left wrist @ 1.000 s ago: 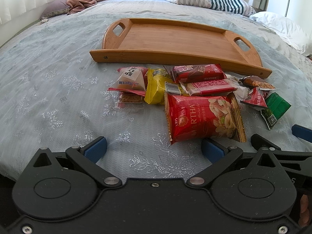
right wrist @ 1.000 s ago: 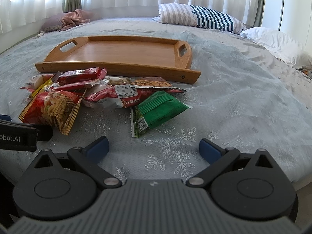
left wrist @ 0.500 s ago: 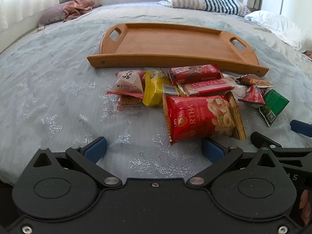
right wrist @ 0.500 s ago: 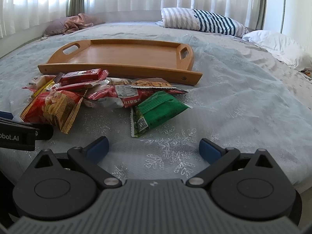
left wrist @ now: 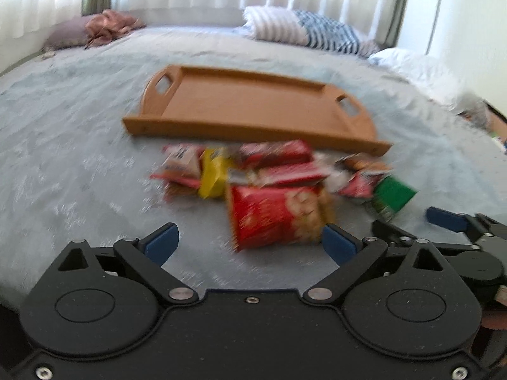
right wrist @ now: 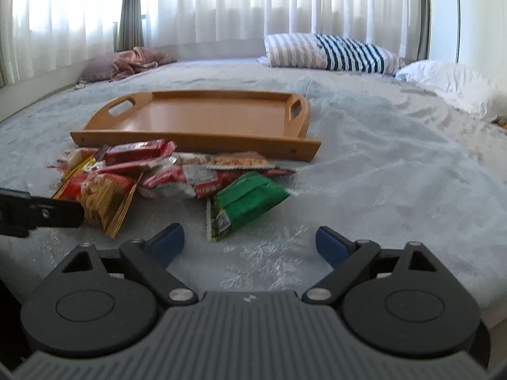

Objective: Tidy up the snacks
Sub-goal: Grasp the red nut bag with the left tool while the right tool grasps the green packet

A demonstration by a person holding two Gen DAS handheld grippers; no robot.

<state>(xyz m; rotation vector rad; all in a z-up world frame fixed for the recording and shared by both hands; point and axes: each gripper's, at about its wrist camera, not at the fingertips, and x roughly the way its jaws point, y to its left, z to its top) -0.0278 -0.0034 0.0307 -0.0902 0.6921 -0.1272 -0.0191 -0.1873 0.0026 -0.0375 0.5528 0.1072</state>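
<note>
A pile of snack packets lies on the bed in front of a wooden tray (left wrist: 247, 107), which holds nothing. The nearest packets are a large red nut bag (left wrist: 275, 215), a yellow packet (left wrist: 214, 174) and a green packet (right wrist: 248, 201). The tray also shows in the right wrist view (right wrist: 202, 120). My left gripper (left wrist: 250, 242) is open and empty, just short of the red bag. My right gripper (right wrist: 248, 242) is open and empty, just short of the green packet. The left view is blurred.
The bed has a pale blue cover (right wrist: 380, 164). A striped pillow (right wrist: 332, 52) and a white pillow (right wrist: 450, 79) lie at the far right, a pink cloth (right wrist: 133, 60) at the far left. Curtains hang behind.
Both grippers have pulled back and tilted up, so the tray and snacks sit farther off and more of the curtains shows. Nothing was grasped.
</note>
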